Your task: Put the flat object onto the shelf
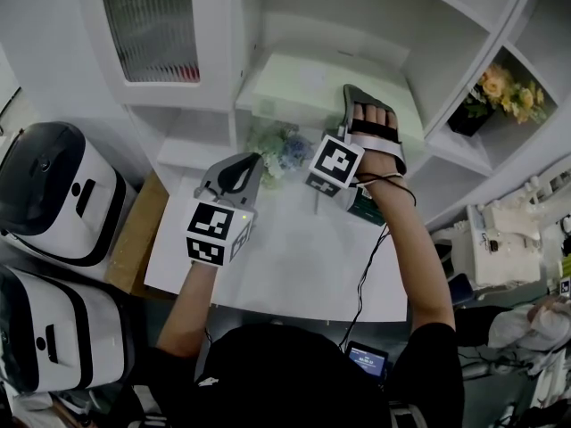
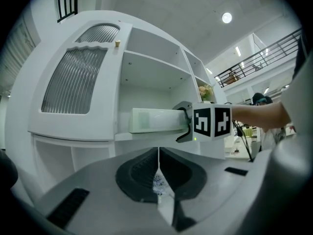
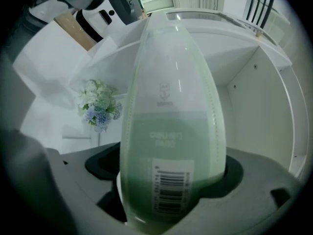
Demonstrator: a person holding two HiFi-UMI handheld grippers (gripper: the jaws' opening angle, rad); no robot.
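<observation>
— Where is the flat object in relation to the shelf unit [image 1: 357, 20]?
— The pale green flat object [image 1: 303, 80] lies on 1 of its open boards, right of the ribbed door [image 1: 152, 25].
— And your 2 tools?
— Your right gripper [image 1: 352, 96] is at that board's right end, its jaws spread wide around the object's end with gaps on both sides. Your left gripper [image 1: 239, 169] hangs below the board, jaws together and empty.

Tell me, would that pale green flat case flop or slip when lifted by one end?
Probably stiff: the flat case shows a dead-straight edge at the right hand-held gripper. Likely light, since it looks like see-through plastic. Its glossy face could be slippery.
</observation>
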